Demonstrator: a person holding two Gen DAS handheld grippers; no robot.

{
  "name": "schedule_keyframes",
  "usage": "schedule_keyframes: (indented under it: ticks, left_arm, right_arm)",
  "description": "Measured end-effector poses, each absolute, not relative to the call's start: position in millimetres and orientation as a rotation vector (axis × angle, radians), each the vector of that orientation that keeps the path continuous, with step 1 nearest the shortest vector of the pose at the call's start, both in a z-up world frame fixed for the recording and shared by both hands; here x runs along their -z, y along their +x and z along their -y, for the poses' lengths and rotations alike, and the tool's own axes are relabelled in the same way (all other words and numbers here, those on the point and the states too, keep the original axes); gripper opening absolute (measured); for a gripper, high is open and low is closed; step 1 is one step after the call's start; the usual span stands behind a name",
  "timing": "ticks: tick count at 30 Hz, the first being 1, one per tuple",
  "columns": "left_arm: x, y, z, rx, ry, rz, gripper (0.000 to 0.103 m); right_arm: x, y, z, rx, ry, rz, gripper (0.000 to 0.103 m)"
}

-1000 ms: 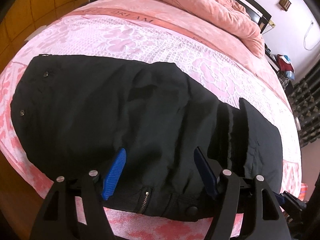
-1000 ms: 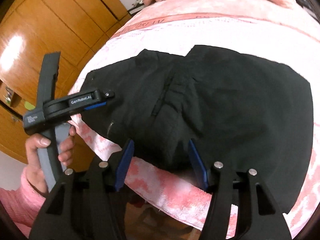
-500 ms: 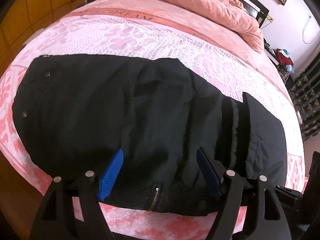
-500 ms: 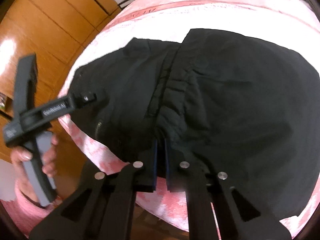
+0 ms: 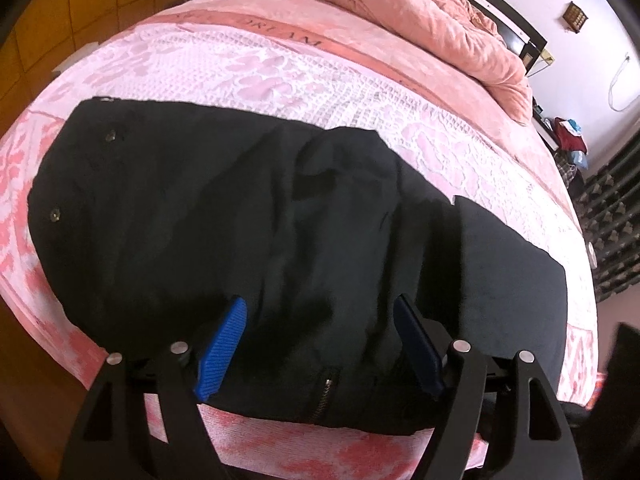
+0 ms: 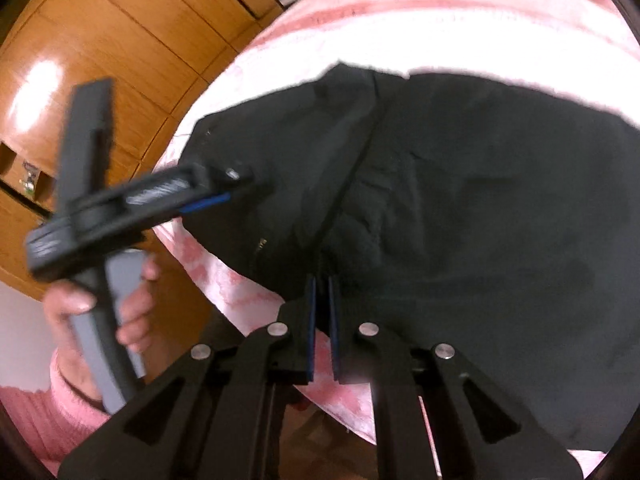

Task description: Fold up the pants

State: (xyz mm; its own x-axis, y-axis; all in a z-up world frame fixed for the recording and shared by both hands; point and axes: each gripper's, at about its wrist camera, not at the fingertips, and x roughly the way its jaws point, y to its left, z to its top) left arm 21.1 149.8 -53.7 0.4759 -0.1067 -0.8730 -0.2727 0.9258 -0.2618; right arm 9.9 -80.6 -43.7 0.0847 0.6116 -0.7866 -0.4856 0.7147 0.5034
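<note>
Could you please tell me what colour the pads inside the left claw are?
Bright blue, ribbed pads; the left wrist view shows them best.

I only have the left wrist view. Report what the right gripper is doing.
Observer: The right gripper has its fingers nearly shut, pinching the near edge of the pants at a seam.
Operator: Tell me where my left gripper sits from that side.
Observer: The left gripper reaches over the end of the pants nearest the wardrobe.
Operator: Say what holds it.
Observer: A hand in a pink sleeve grips its handle.
</note>
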Motion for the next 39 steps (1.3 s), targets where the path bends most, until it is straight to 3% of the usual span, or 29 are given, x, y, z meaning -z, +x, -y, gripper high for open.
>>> schedule_keyframes:
  ticks: [5, 8, 12, 18, 20, 22, 26, 31, 39]
  left_arm:
    - [48.5, 26.0, -141.7, -0.098, -0.371, -1.07, 0.077]
    - [47.9, 29.1, -134.5, -0.085, -0.374, -1.074, 0.077]
    - [45.6, 34.2, -117.6, -0.05, -0.344, -1.081, 0.077]
    - [37.0, 41.2, -78.6, 0.039, -0.305, -1.073, 0.077]
    - [36.1, 43.0, -65.4, 0.068, -0.293, -1.074, 0.077]
    - [36.3, 46.3, -45.7, 0.109, -0.266, -1.08, 0.077]
    - [38.5, 48.8, -12.3, 0.179, -0.22, -1.089, 0.077]
    - [54.5, 53.9, 7.7, 0.212, -0.173, -1.132, 0.077]
    - [76.5, 59.4, 6.0, 0.213, -0.153, -1.18, 0.078]
  right_arm:
    - [54.5, 12.5, 76.7, -0.84, 0.148, -1.254, 0.006]
    - [54.4, 12.8, 80.5, -0.861, 0.169, -1.264, 0.025]
    - [40.4, 7.3, 95.6, -0.841, 0.138, -1.22, 0.037]
    - [8.1, 12.1, 169.6, -0.66, 0.145, -1.144, 0.037]
    - [3.9, 16.6, 207.1, -0.531, 0.131, -1.136, 0.042]
    - [4.2, 21.1, 244.5, -0.416, 0.119, -1.136, 0.048]
    - [26.3, 28.3, 293.8, -0.345, 0.185, -1.217, 0.049]
    - [56.4, 32.8, 308.7, -0.402, 0.304, -1.285, 0.05]
    - [72.9, 45.5, 304.5, -0.529, 0.417, -1.327, 0.061]
